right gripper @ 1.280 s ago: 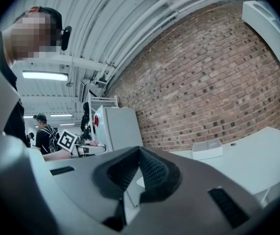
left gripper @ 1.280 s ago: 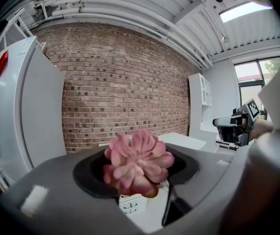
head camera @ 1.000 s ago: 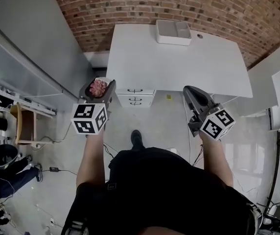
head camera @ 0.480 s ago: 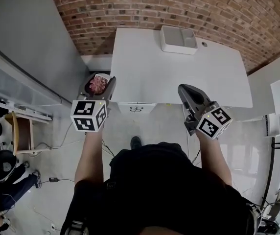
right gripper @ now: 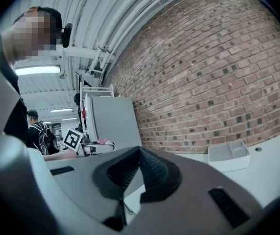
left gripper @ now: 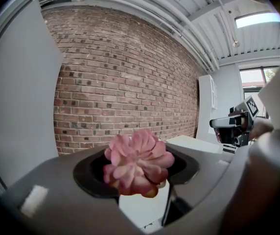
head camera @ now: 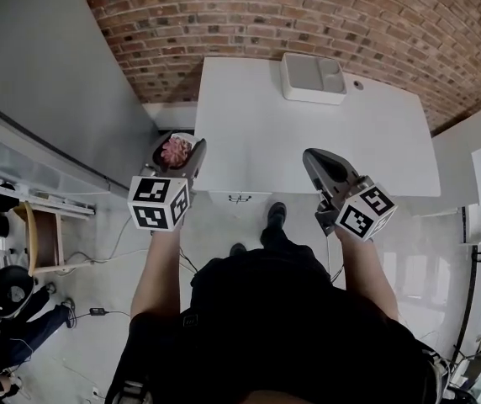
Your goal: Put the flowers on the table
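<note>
Head view: my left gripper (head camera: 177, 141) is out in front of me, its jaws spread fairly wide and clamped on a pink flower (head camera: 174, 152). The flower hangs in the air over the grey floor (head camera: 224, 225), just off the front left corner of the white worktop (head camera: 308, 141). From above it shows as a round, tight head facing up. My right gripper (head camera: 323, 168) sits at the worktop's front edge. A pale two-compartment tray (head camera: 314, 77) stands at the far edge against the brick wall (head camera: 308, 15).

Left gripper view: the pink flower (left gripper: 137, 163) fills the gap between the dark recessed pads, which press on both of its sides. It is a compact rosette of thick, fleshy, overlapping petals, about as wide as it is tall, so I see no clear long axis. Its open face is turned towards this camera and slightly upward. The smooth worktop (left gripper: 194, 143) lies beyond it to the right.

Right gripper view: the right gripper (right gripper: 139, 173) has its ribbed pads pressed together with nothing between them. The tray (right gripper: 229, 155) rests on the worktop beneath rough red brick.
</note>
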Available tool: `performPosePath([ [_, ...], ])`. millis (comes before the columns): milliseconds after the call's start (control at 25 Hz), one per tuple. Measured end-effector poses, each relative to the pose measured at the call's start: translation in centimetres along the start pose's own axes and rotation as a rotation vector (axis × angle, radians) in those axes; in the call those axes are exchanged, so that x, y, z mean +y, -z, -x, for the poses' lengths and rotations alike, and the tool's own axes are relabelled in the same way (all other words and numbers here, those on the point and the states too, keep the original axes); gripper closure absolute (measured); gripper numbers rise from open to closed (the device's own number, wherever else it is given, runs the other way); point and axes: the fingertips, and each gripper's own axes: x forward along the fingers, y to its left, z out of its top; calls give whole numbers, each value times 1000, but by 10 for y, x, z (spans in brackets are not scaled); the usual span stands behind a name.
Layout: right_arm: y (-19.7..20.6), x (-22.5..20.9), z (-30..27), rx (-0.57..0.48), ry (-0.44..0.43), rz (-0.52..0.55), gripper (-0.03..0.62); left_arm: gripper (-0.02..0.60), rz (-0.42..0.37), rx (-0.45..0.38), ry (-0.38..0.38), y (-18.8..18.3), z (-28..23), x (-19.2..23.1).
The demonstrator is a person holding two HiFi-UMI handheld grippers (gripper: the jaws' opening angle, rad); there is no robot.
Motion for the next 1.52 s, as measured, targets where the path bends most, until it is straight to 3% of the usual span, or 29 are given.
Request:
performPosePath([
  [600, -11, -126, -51, -17, -41, -81, 586, 318, -10, 89, -24, -17, -118, 6],
  [960, -13, -202, -81, 5, -109, -126, 586, 318, 2, 147, -55, -25, -190, -2],
  [1240, -7, -224, -98, 40, -184, -135, 586, 318, 27, 176, -98, -21, -219, 1],
  [1520, -6, -235, -118, 51, -176, -140, 586, 318, 40, 196, -73, -18, -241, 16],
])
